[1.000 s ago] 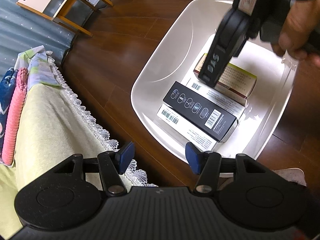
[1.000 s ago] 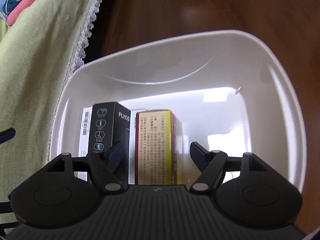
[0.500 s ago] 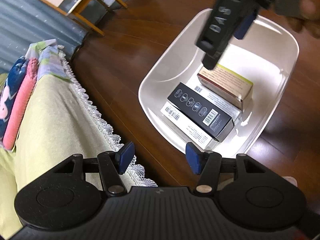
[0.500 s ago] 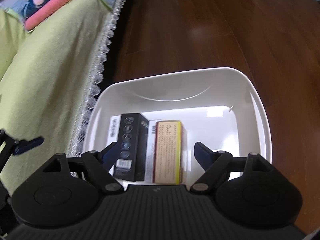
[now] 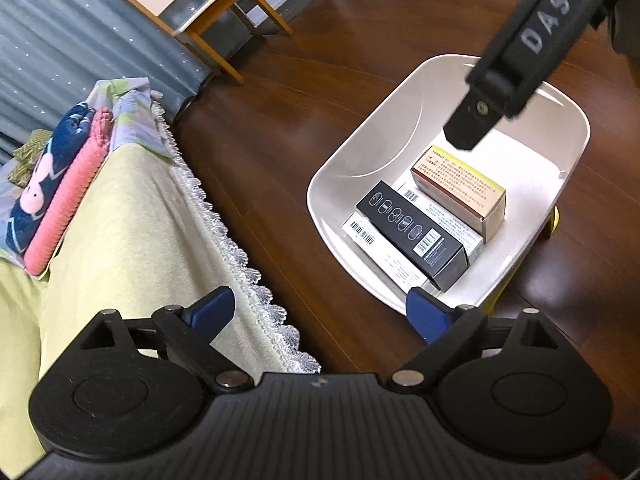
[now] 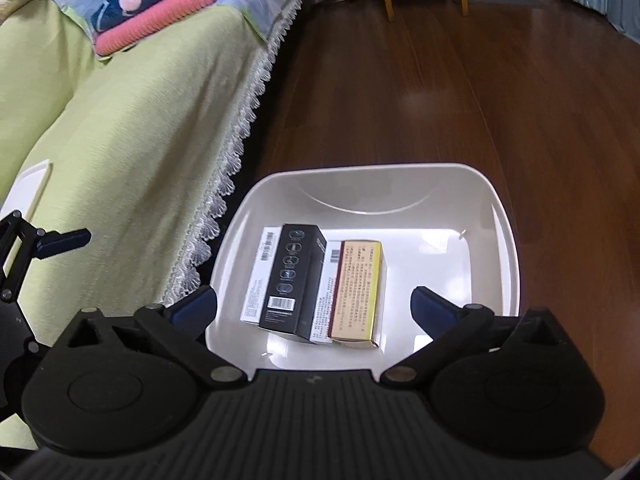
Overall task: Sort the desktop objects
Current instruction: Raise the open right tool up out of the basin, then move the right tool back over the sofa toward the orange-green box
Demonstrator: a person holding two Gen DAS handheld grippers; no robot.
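Note:
A white plastic bin [image 5: 352,160] [image 6: 500,216] stands on the dark wooden floor. Inside lie a black box [image 5: 412,230] [image 6: 292,280], a tan and yellow box [image 5: 460,186] [image 6: 358,290] and white boxes [image 5: 380,246] [image 6: 258,276] under them. My left gripper [image 5: 318,312] hangs open and empty above the floor, left of the bin. My right gripper [image 6: 314,306] is open and empty, high above the bin's near side; its black body [image 5: 520,52] shows over the bin in the left wrist view.
A green cloth with a lace edge [image 5: 132,232] [image 6: 132,128] covers furniture to the left of the bin. Folded blankets [image 5: 60,180] [image 6: 168,4] lie on it. A wooden chair [image 5: 208,12] stands far back by a blue curtain.
Both grippers have risen away from the bin, which now looks smaller and lower in both views. The boxes in it have not moved.

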